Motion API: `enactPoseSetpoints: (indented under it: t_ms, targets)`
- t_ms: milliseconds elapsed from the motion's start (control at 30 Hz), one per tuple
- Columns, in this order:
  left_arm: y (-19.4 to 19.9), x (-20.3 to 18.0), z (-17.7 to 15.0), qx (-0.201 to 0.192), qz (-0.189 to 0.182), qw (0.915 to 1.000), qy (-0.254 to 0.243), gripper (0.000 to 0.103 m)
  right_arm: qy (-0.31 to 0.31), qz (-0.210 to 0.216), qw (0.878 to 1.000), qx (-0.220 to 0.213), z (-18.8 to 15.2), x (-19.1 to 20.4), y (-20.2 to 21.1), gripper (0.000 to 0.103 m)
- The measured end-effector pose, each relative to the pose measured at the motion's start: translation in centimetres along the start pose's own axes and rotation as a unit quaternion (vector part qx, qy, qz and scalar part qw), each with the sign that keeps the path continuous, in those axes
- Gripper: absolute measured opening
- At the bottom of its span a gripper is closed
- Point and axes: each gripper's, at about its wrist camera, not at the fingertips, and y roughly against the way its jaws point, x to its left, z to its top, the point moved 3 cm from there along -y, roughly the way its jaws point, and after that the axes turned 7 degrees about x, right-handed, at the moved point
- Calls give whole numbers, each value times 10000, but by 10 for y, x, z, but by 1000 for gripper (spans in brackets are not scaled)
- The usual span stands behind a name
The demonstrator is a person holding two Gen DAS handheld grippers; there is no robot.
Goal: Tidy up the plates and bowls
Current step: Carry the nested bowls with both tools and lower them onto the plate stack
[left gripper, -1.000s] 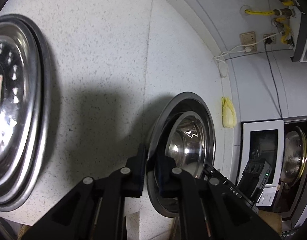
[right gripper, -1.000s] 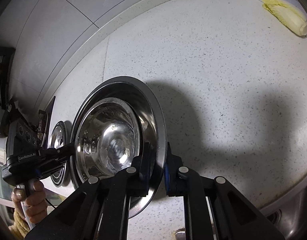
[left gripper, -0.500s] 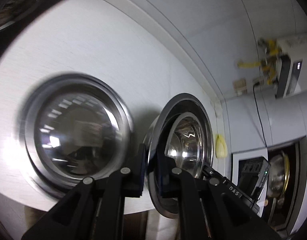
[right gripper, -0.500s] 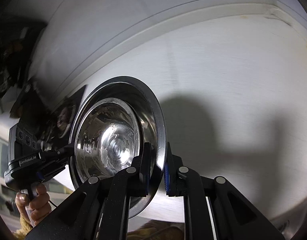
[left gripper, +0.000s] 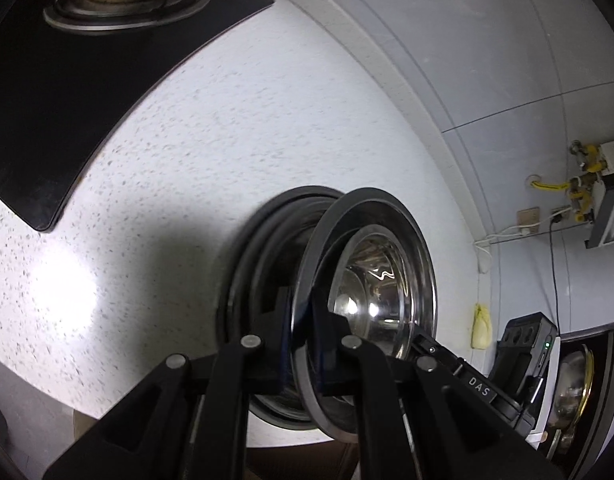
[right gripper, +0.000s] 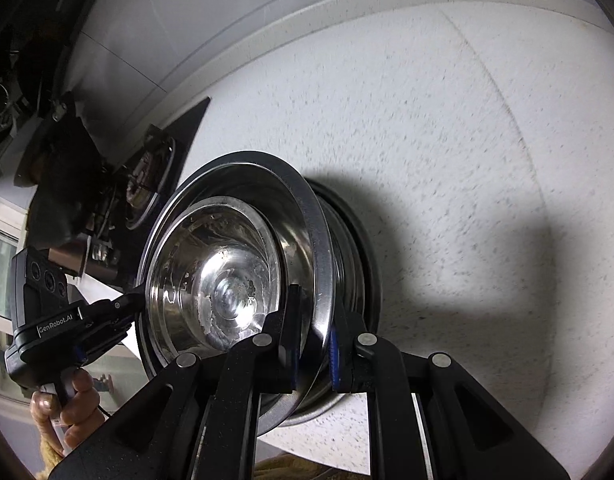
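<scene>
Both grippers, left gripper and right gripper, have carried the steel plate with its bowl, each clamped on opposite rims to keep it level, over the plate stack at lower centre.

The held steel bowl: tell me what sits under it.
Under the steel bowl lies a dark round dish on the speckled counter. Only its rim shows; its inside is covered.
</scene>
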Motion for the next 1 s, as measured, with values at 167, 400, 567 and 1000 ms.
enactPoseSetpoints:
  t_ms: [167,400,567,1000]
  targets:
    - [-13,8,-1,91,43,9999,-51,7,-135,-132,9998,36,1,8,-17,11]
    - [-10,11,0,80,153,9994,-292,7,-182,-320,9993,-35,0,18,-18,11]
    - [-7,9,4,82,214,9988,-443,7,-151,-625,9979,-102,-1,28,-23,12]
    - [3,11,1,56,352,9963,-785,7,-29,-1139,9933,-210,-7,40,-23,14]
